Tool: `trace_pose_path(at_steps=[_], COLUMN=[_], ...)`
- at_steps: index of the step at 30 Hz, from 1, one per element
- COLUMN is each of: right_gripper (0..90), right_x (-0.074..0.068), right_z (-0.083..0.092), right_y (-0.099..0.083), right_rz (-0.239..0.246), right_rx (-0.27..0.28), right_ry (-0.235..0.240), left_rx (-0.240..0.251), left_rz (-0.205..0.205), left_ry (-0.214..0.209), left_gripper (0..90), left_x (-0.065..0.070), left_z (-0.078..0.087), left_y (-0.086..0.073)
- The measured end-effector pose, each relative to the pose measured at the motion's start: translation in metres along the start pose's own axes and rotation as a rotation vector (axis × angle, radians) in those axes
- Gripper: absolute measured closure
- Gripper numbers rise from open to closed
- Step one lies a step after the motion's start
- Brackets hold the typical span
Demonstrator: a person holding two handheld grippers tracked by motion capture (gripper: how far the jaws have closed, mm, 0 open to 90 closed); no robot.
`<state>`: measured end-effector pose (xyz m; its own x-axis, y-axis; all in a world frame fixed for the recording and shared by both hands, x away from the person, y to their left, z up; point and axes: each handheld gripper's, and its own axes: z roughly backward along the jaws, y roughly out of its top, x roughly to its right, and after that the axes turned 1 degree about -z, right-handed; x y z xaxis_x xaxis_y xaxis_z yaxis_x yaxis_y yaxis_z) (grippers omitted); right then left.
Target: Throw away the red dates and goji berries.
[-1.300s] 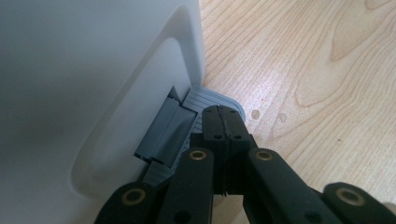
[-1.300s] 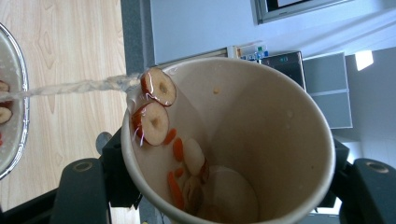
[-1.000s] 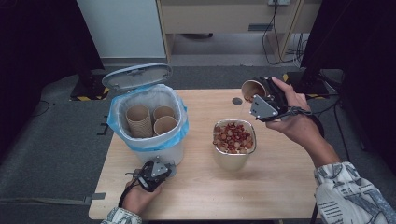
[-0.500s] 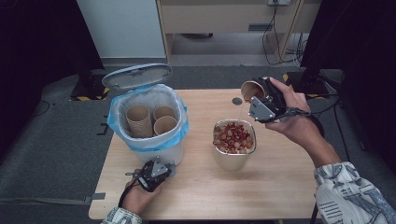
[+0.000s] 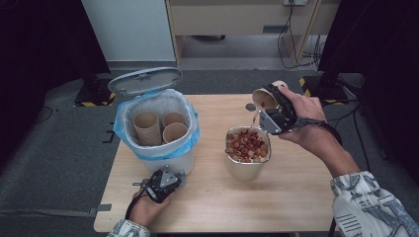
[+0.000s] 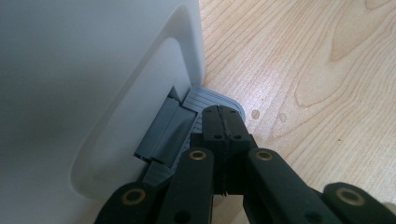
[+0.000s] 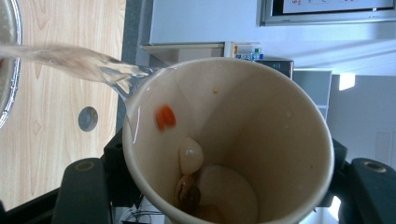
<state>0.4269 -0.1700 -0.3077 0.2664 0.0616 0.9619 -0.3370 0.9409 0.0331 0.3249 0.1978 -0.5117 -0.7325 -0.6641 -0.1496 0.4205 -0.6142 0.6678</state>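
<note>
My right gripper (image 5: 270, 105) is shut on a paper cup (image 5: 264, 98), and its jaws have just tightened a little on it. The cup (image 7: 233, 140) is tipped over toward a metal bowl (image 5: 244, 171) holding red and brown food bits. A clear stream of liquid (image 7: 70, 60) runs from the cup's lip toward the bowl, while a few bits stay inside the cup. My left gripper (image 5: 170, 175) lies low at the front of a white bin (image 5: 165, 159). Its shut tips (image 6: 224, 116) rest on the bin's grey pedal (image 6: 205, 97).
The bin has a blue liner, its lid (image 5: 145, 80) stands open, and several paper cups (image 5: 148, 127) are inside. A small grey round disc (image 5: 250, 106) lies on the wooden table behind the bowl. The table's front right has free room.
The cup in my right gripper has tipped further toward the bowl, and liquid now streams from it. My left gripper has stayed on the pedal.
</note>
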Motion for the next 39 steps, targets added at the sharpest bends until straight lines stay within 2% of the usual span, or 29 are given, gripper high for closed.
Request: trace_pose_path(at_steps=[14,25,33,39], right_gripper=[31.3,31.3,31.3,31.3], right_x=[-0.0054,-0.0061,-0.0067,-0.0077], right_z=[0.0014,0.0012,0.0019,0.0033], right_y=[0.0056,0.0058,0.0069,0.0067], right_rz=[0.099,0.102,0.124,0.177], right_rx=[-0.021,-0.021,-0.019,-0.039], right_ry=[-0.009,-0.012,-0.023,-0.038], left_rx=[0.0,0.0,0.0,0.0], left_rz=[0.0,0.0,0.0,0.0], left_ry=[0.0,-0.001,0.0,0.0], left_gripper=[89.9,89.9,89.9,89.9], left_x=[0.0,-0.0001,0.0,0.0], left_z=[0.0,0.0,0.0,0.0], left_y=[0.0,0.0,0.0,0.0])
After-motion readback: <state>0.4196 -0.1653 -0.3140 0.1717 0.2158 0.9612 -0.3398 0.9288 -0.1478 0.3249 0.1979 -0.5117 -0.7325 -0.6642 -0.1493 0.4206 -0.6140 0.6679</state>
